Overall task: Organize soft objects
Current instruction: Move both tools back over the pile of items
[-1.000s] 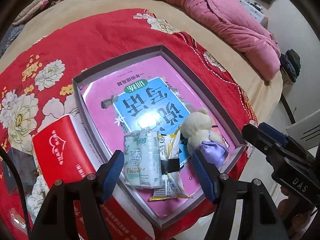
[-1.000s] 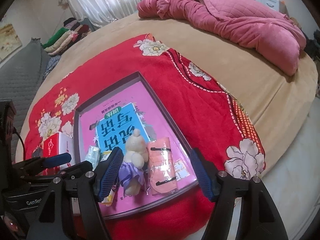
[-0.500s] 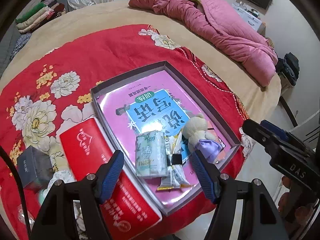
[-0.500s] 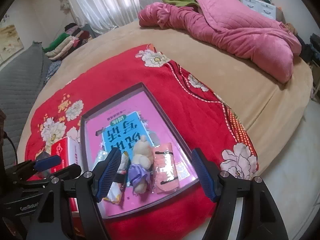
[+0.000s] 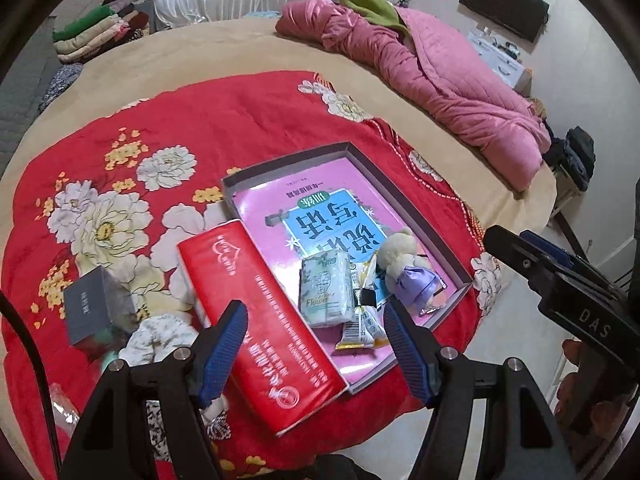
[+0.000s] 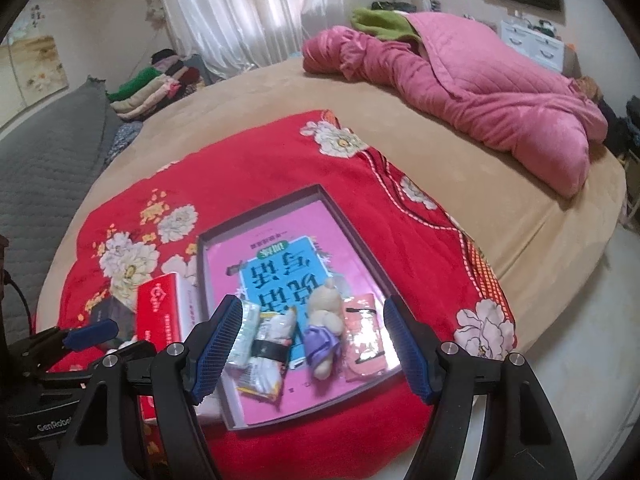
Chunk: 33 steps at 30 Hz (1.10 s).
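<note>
Both claws, the left claw (image 5: 316, 346) and right claw (image 6: 314, 346), pull back spread and empty from the tray (image 5: 414, 216) at frame centre, where the light, squashy plush bear (image 5: 400, 258) looks best gripped around its middle.

One plush bear (image 6: 325, 322), two grippers

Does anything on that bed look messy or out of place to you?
Mostly tidy: the tissue pack, snack packet, plush bear and pink pouch lie side by side in the shallow box. Only the red carton sits askew, overlapping the box's left edge.
</note>
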Motion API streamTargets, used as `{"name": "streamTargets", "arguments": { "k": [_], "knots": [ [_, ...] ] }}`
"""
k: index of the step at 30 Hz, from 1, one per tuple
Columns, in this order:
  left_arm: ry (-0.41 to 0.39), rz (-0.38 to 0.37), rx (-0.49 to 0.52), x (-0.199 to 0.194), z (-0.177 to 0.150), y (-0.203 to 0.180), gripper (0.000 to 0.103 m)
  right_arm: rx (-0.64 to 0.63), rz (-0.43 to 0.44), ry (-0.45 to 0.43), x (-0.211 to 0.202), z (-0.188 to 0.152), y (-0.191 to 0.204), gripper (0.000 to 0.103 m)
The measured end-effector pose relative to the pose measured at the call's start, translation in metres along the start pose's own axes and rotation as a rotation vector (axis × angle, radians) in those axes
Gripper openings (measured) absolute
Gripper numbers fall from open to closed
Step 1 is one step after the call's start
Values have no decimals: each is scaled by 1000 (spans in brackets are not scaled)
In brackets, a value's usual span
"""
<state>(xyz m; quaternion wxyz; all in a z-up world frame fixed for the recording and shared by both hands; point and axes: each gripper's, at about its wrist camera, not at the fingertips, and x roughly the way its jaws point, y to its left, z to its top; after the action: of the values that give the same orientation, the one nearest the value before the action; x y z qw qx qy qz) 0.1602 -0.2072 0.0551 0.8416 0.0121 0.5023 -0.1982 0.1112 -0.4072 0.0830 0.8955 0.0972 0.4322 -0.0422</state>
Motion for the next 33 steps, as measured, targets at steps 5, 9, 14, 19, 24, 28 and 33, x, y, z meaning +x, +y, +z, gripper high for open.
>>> {"name": "streamTargets", "arguments": {
  "k": [5, 9, 14, 19, 24, 28, 33],
  "knots": [
    [-30, 8, -13, -21, -9, 11, 70, -28, 4, -16, -11, -1, 17, 75],
    [-52, 15, -32, -38, -18, 24, 70, -61, 17, -26, -17, -3, 35, 75],
    [-85, 35, -55, -58, -28, 40, 70, -97, 38, -36, -24, -6, 57, 75],
    [-106, 54, -99, -77, -40, 63, 70, -144, 60, -40, -30, -11, 84, 75],
    [-124, 75, -155, -94, -54, 90, 70, -193, 86, -40, -35, -17, 112, 75],
    [-139, 97, -205, -108, -67, 116, 70, -237, 118, -36, -39, -25, 135, 75],
    [-139, 133, -286, -121, -89, 155, 70, -287, 144, -26, -40, -36, 161, 75]
  ]
}}
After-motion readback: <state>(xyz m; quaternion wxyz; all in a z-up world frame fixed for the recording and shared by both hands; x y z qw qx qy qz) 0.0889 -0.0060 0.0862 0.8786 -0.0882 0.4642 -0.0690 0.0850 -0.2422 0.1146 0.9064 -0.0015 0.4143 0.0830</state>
